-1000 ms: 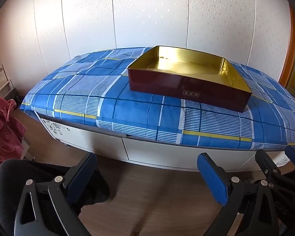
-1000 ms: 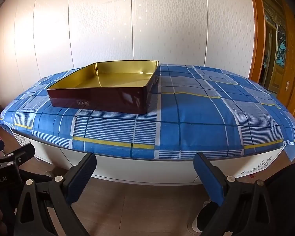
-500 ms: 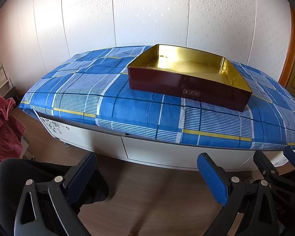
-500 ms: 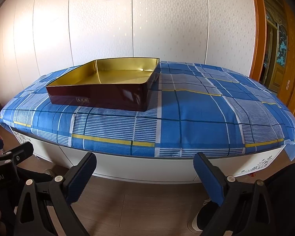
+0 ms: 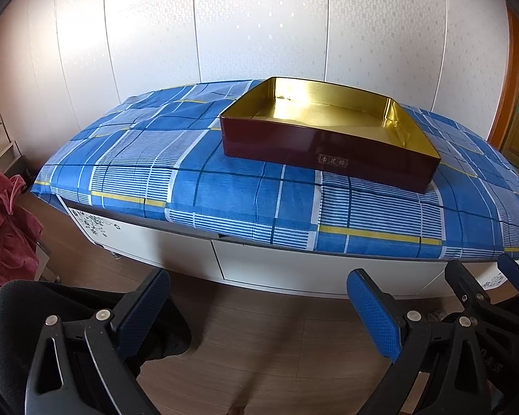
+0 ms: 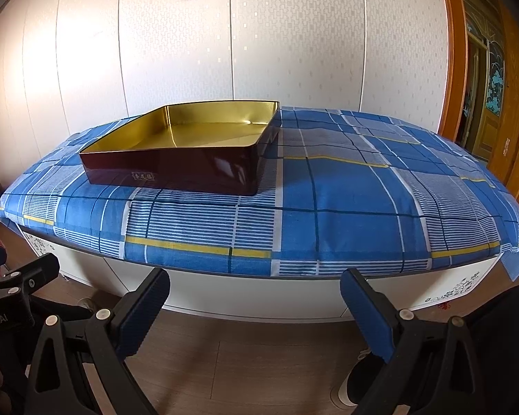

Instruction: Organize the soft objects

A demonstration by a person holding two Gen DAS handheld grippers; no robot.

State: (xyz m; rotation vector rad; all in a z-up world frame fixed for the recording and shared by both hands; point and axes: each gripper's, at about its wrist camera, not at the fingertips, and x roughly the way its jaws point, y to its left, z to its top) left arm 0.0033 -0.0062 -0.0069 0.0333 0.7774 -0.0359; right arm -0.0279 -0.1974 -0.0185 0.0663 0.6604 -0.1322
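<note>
Closest to you, at the bottom of each view, both tools are spread wide and hold nothing. Your left gripper point(image 5: 257, 306) hangs over the wood floor point(image 5: 252, 339), and so does your right gripper point(image 6: 254, 306). In the left view, the tip of the other tool peeks in at the lower right.

A little farther up is the white counter point(image 5: 294, 269), covered by a blue checked cloth point(image 5: 225, 186). On the cloth, in the middle of the frame, sits a dark red box point(image 5: 328, 148) with a shiny gold inside. It looks empty.

At the far left edge of the left view you can see a red cloth point(image 5: 3, 228). It looks soft, so it may be one thing to tidy. No other soft things show.

I think you are at the very start: nothing is picked up yet. Next, you likely need to turn left, reach low for that red cloth, pinch it gently, then carry it to the box.

Behind it all stands a white wall point(image 6: 259, 52).
</note>
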